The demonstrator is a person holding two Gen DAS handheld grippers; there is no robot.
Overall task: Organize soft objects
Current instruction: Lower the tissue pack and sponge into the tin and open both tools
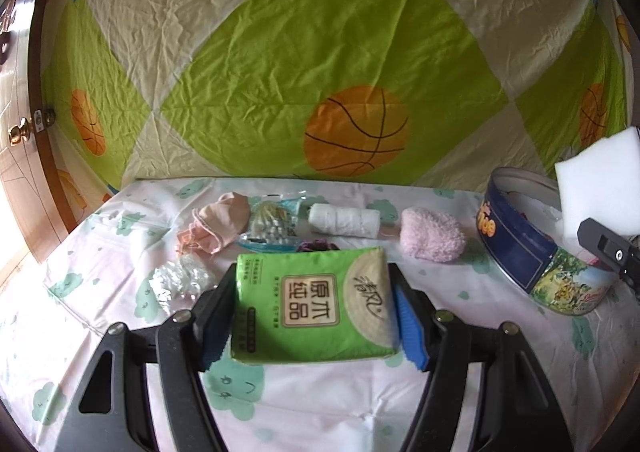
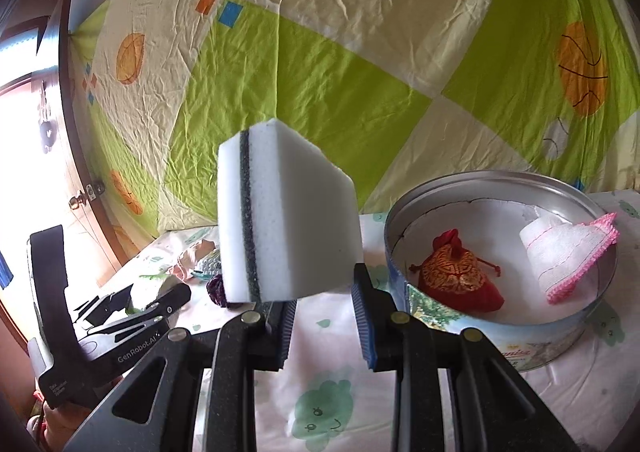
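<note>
Left of the round tin (image 2: 500,316), my right gripper (image 2: 326,326) clamps the white sponge (image 2: 288,211) upright, while my left gripper (image 1: 314,312) grasps the green tissue pack (image 1: 316,306) farther left.

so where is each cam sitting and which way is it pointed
Left wrist: sits on the left claw, looking forward along its fingers over the table at the bedsheet backdrop; the claw grips a green tissue pack, with small soft items beyond.
Right wrist: sits on the right claw, facing the same backdrop; its own fingers hold a white sponge by its lower end.
Shared: the round tin, the sponge, and each view catches the other claw at its edge.
</note>
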